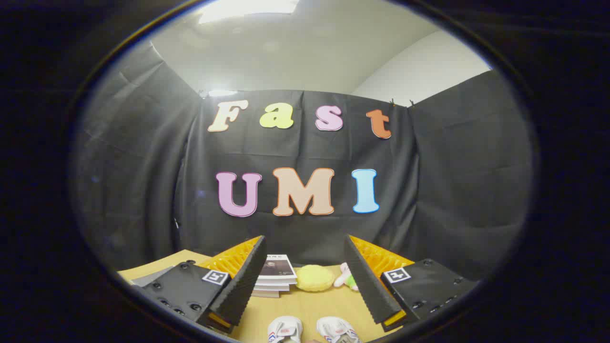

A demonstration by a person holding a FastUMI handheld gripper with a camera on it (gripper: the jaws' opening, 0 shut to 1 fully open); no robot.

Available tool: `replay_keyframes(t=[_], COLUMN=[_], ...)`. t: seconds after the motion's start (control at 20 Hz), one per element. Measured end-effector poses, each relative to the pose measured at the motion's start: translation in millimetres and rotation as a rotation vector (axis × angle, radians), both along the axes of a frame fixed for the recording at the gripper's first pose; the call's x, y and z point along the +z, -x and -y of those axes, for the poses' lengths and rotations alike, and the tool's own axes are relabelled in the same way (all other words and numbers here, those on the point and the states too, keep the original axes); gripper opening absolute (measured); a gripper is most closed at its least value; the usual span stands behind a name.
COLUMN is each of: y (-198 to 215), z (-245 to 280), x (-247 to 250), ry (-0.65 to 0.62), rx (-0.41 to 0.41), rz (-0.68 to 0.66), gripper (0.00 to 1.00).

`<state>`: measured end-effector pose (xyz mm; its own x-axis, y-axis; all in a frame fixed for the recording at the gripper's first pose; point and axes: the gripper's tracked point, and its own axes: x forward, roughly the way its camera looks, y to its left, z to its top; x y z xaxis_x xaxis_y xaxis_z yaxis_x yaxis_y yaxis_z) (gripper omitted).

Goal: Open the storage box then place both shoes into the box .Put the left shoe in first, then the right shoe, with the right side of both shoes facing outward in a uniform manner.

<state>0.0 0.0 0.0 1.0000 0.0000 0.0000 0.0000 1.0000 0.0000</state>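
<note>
Gripper point(305, 281) held high with jaws wide apart, nothing between them; both shoes point(312, 329) sitting side by side on the table point(305, 305) just below the fingers. No box spotted yet, so probably best to find it and open the lid before touching shoes.

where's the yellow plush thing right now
In the gripper view the yellow plush lies on the wooden table beyond the open gripper, seen between its fingers, with the stack of books left and a small soft toy right.
</note>
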Motion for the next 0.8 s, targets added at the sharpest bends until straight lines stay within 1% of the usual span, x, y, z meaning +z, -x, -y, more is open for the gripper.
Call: replay_keyframes(t=[0.8], y=[4.3], z=[-10.6], x=[-5.4], ry=[0.002], rx=[0.035], rz=[-0.016], gripper=[1.0])
